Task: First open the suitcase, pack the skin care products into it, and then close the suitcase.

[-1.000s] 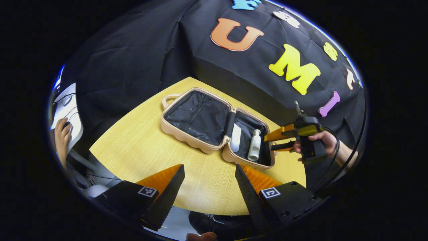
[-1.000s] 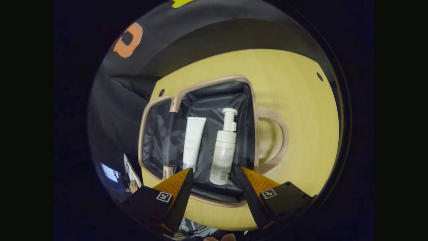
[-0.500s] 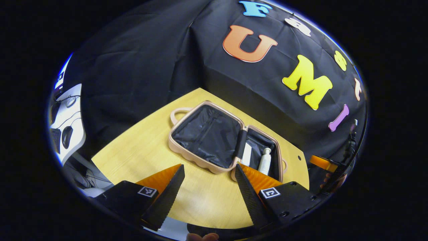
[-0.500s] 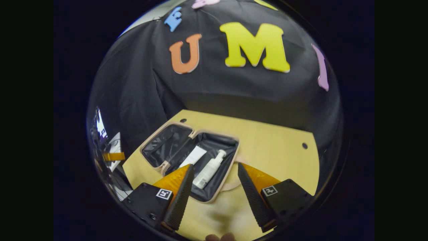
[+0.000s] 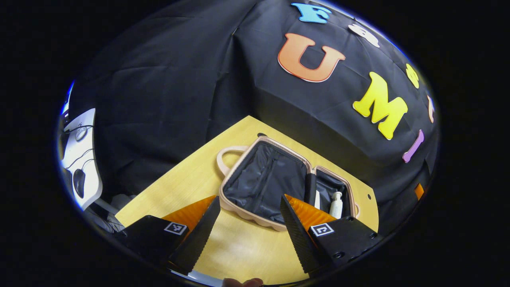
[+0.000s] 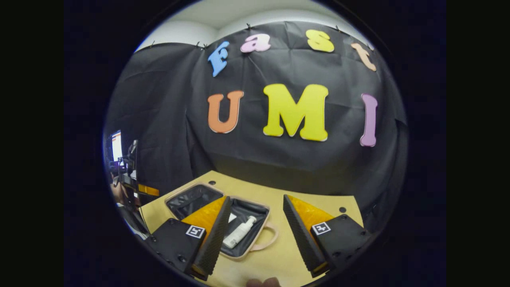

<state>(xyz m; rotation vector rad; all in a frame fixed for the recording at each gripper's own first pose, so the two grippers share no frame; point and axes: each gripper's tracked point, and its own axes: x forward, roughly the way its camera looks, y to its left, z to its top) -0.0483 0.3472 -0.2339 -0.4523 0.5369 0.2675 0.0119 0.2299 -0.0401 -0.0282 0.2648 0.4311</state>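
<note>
The suitcase [image 5: 279, 187] was seen lying fully opened on the wooden table [image 5: 187, 179], both halves flat and lining upward, so that its contents could be reached from above. In the half farther from the left gripper [image 5: 249, 235], a pump bottle [image 5: 336, 204] and a white tube [image 5: 317, 199] had been laid side by side, lengthwise, which suggests the packing step was finished and only the closing remained. The left gripper was held with its jaws spread wide and nothing between them, poised over the table just in front of the empty half, probably so that this half could be lifted and folded over. The right gripper [image 6: 255, 235] was likewise held wide open and empty, raised and levelled toward the booth wall; in the right gripper view the pump bottle [image 6: 239, 234] was seen between its fingers inside the suitcase [image 6: 255, 235], farther off and untouched. Compared with a second earlier, the right gripper had been drawn back and tilted up from directly above the bottle and tube, while the left gripper had been swung toward the case, so that the case sat lower and closer to its fingers. The products themselves had not been shifted.
</note>
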